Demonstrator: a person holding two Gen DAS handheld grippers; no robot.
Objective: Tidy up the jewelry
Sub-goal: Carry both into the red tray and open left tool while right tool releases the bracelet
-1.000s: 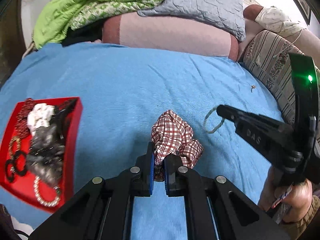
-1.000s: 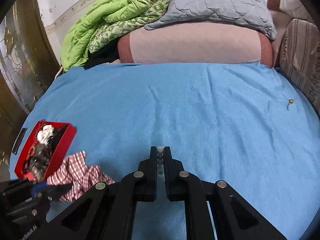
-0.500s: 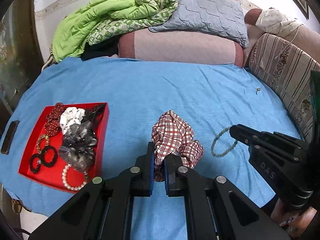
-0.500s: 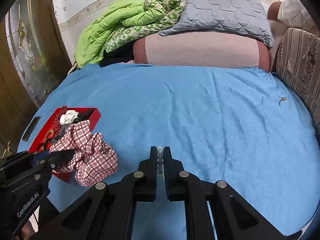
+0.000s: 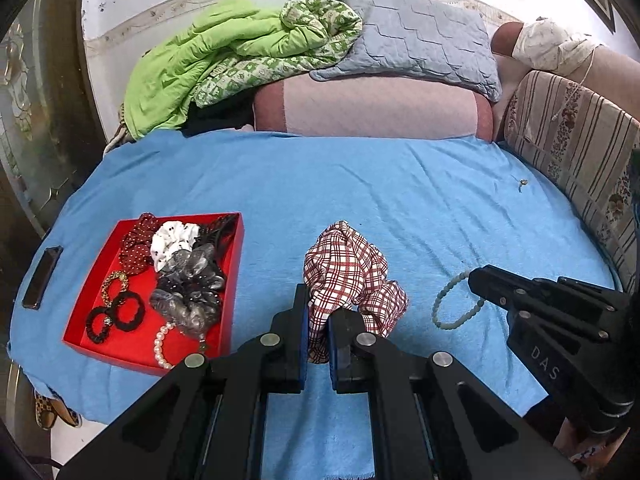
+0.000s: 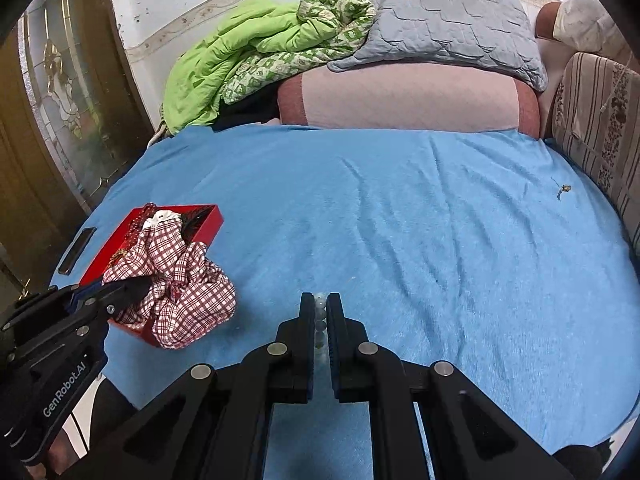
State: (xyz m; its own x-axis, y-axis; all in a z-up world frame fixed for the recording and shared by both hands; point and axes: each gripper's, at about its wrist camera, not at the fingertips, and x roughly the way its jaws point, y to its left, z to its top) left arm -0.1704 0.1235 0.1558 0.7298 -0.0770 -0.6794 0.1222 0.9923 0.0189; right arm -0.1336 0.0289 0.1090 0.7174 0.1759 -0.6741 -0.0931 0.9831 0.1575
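My left gripper (image 5: 318,312) is shut on a red-and-white plaid scrunchie (image 5: 348,272) and holds it above the blue bedsheet. It also shows in the right wrist view (image 6: 176,280). My right gripper (image 6: 320,304) is shut on a pale green bead bracelet (image 6: 320,312), which hangs from its tip in the left wrist view (image 5: 452,300). A red tray (image 5: 100,308) at the left holds several scrunchies, hair ties and a pearl bracelet (image 5: 162,346).
A small metal trinket (image 5: 522,183) lies on the sheet far right. A dark phone (image 5: 42,272) lies left of the tray. Pillows, a green quilt (image 5: 224,56) and a striped cushion (image 5: 580,148) line the back and right edges.
Both grippers have risen and pulled back with their items held. More of the bed and the whole tray have come into view.
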